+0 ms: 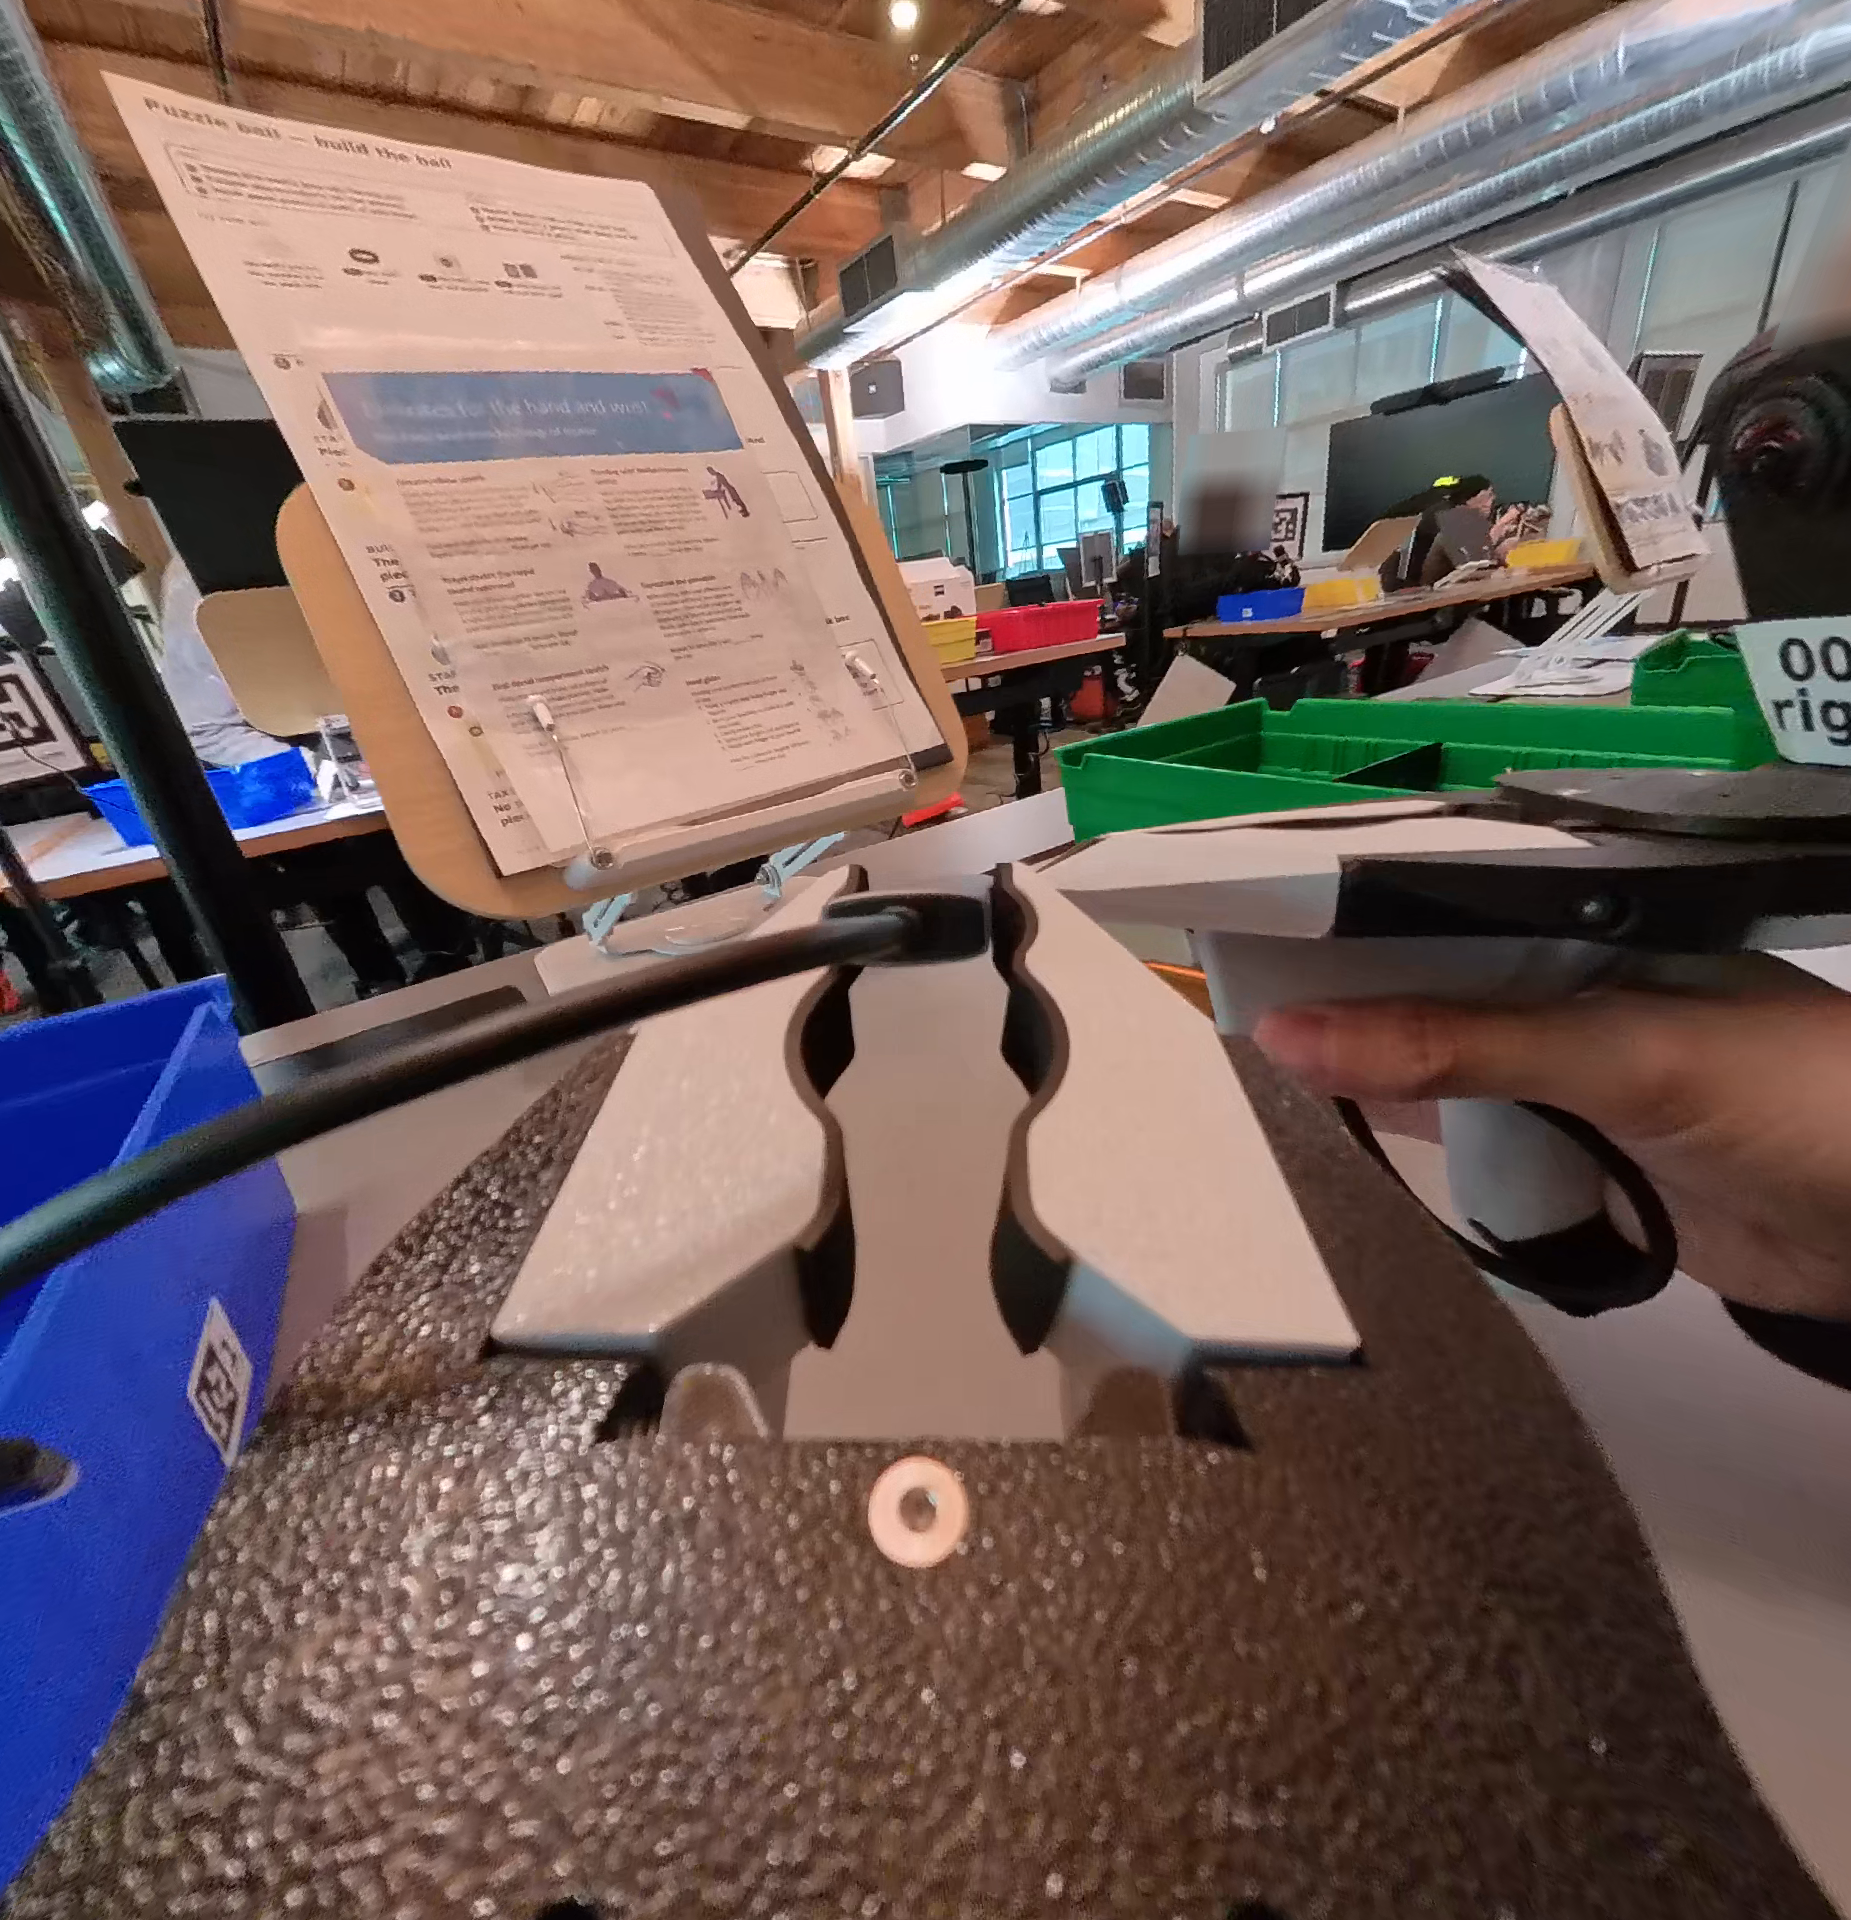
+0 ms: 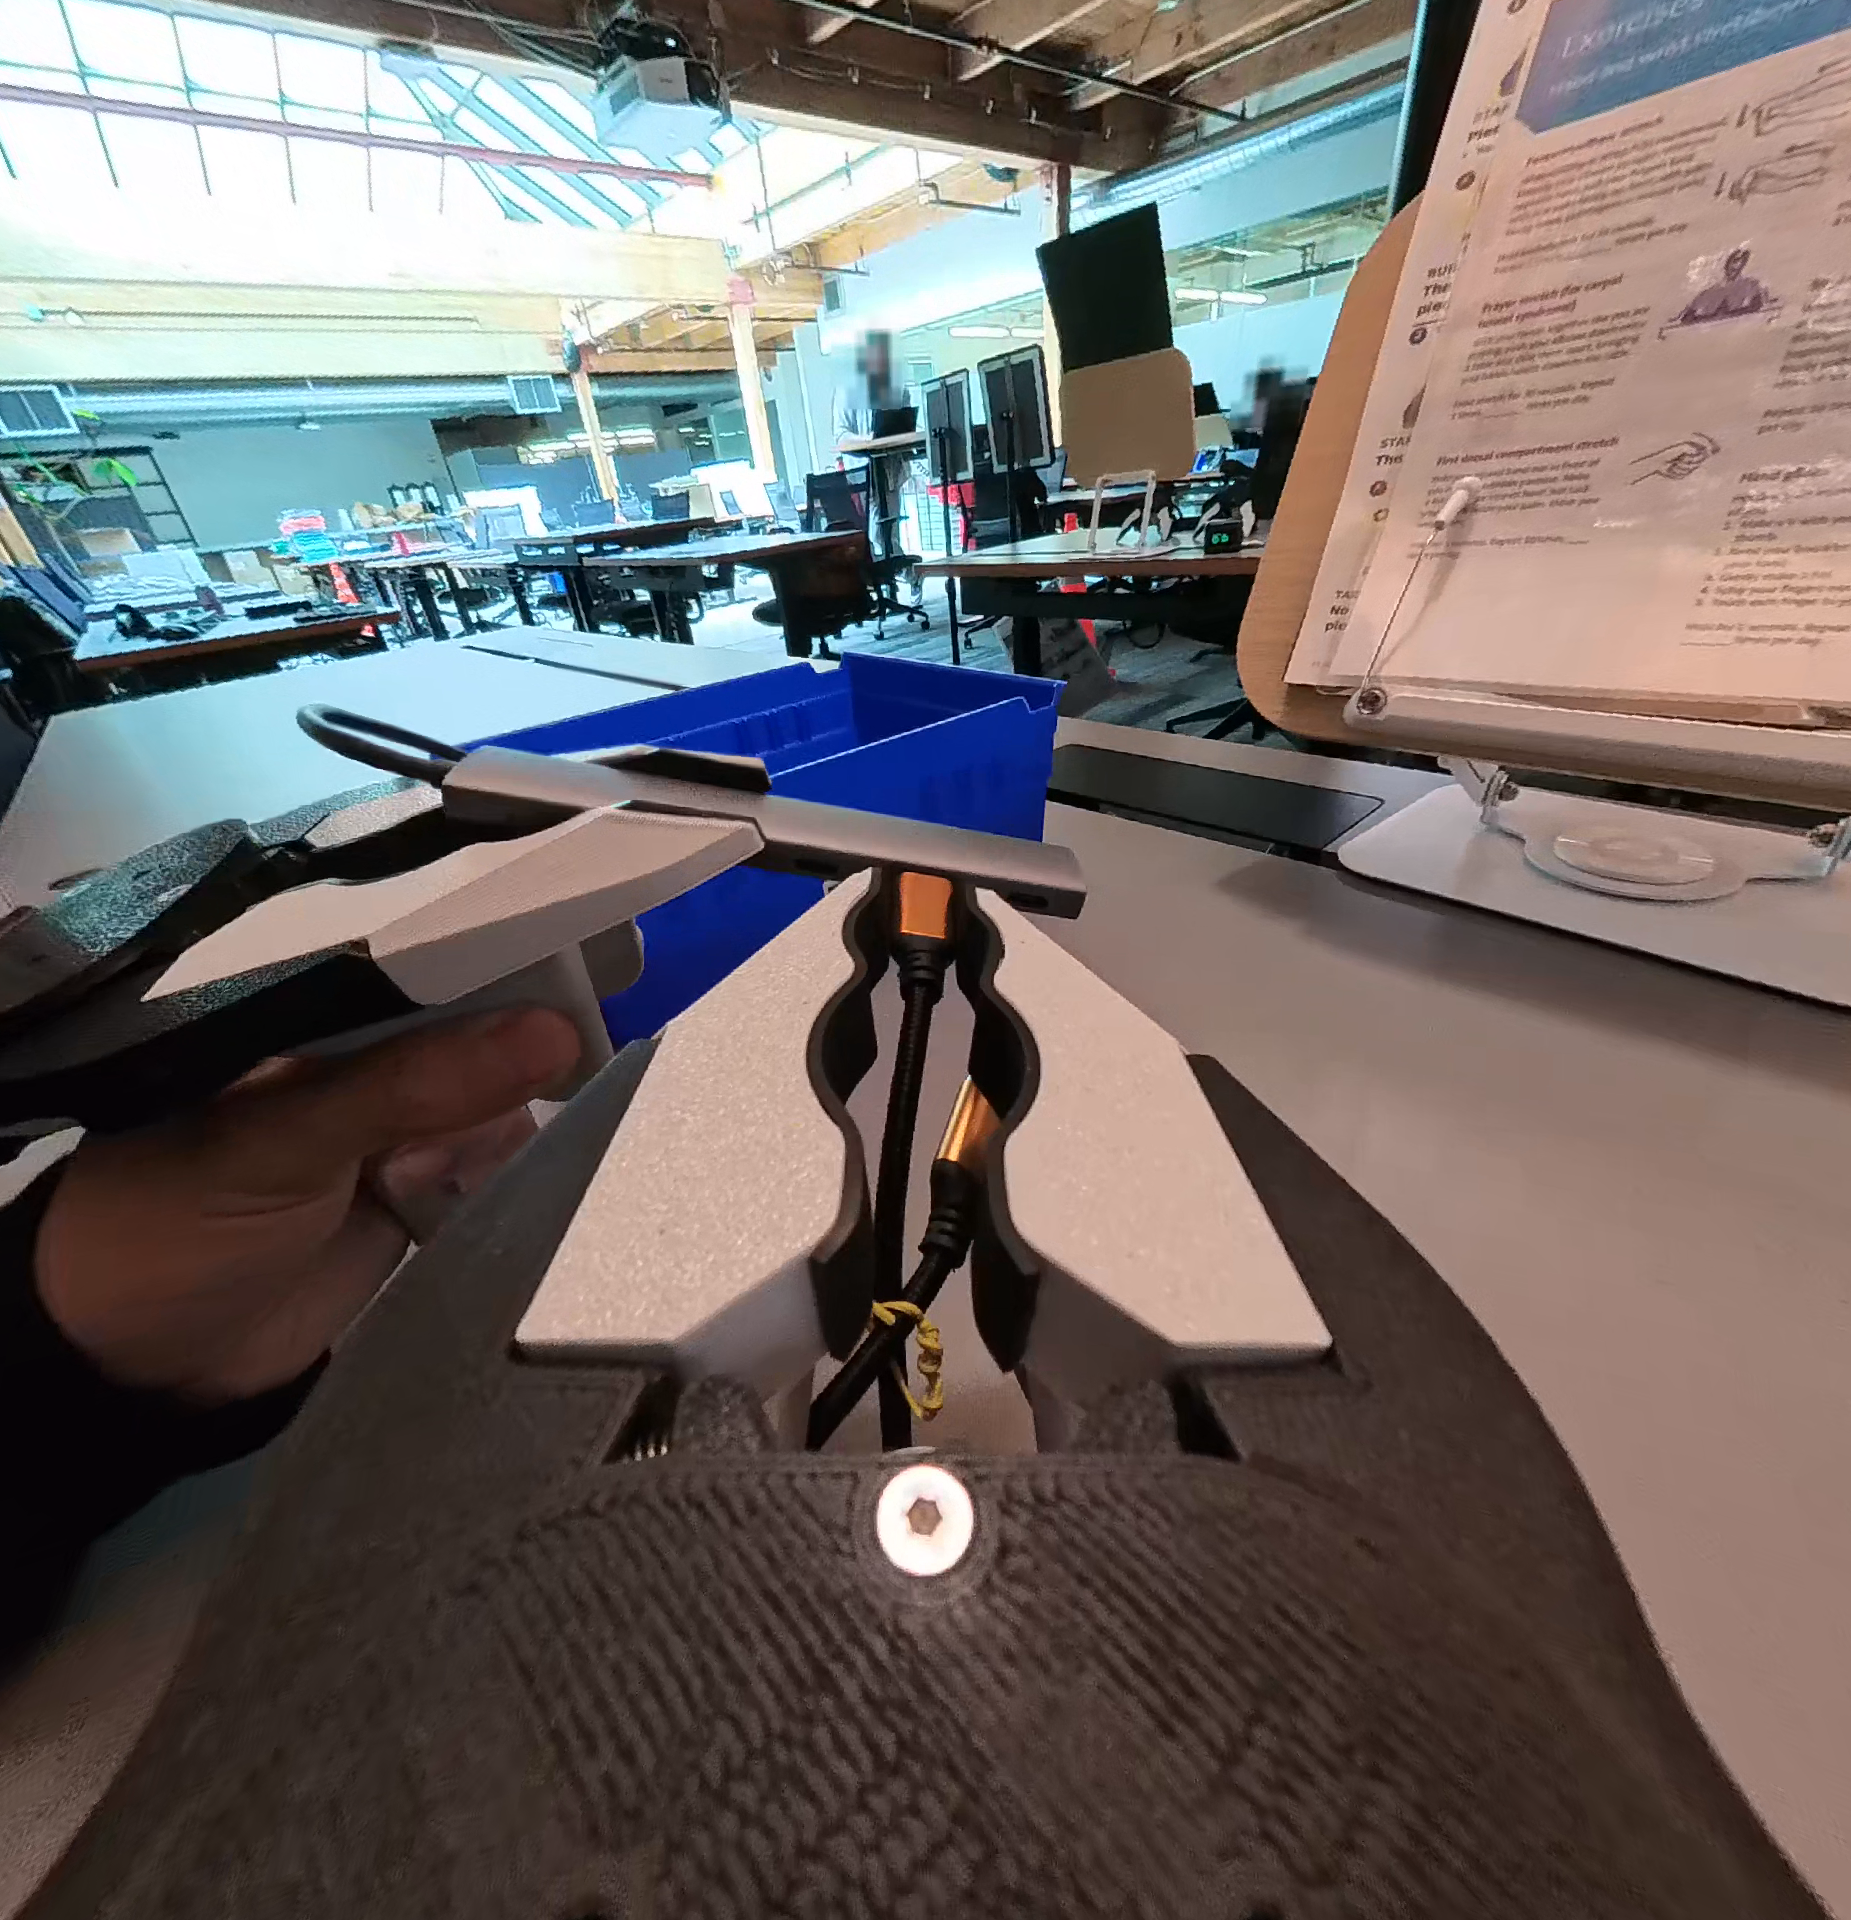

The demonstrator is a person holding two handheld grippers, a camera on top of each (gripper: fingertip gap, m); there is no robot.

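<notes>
USB hub, slim grey bar, is up in the air over the surface, pinched by the left tongs about mid-length. Its long axis runs crosswise in the right wrist view, port edge facing the right tongs.

Left tongs: narrow, closed on the hub. In their own view only the hub's cable end and black pigtail cable show between the fingertips, at. The pigtail trails off left over the blue bin.

Right tongs: narrow, clamped on a gold-collared plug of a black cable. The plug tip sits right at the hub's port edge, square to the bar. Cannot tell whether it is seated or just touching. A second gold plug on the same cable hangs loose between the fingers, and a yellow twist tie bundles the cable lower down.

Key relation: plug axis runs along the right tongs, perpendicular to the hub's long axis, and the two tongs meet at right angles. The right tongs are the ones at the port; the left only holds the bar.

Around them: blue bin just behind the hub, green bin on the far right, wooden document stand with printed sheets at the back of the surface. A hand grips the right handle, another the left.
</notes>
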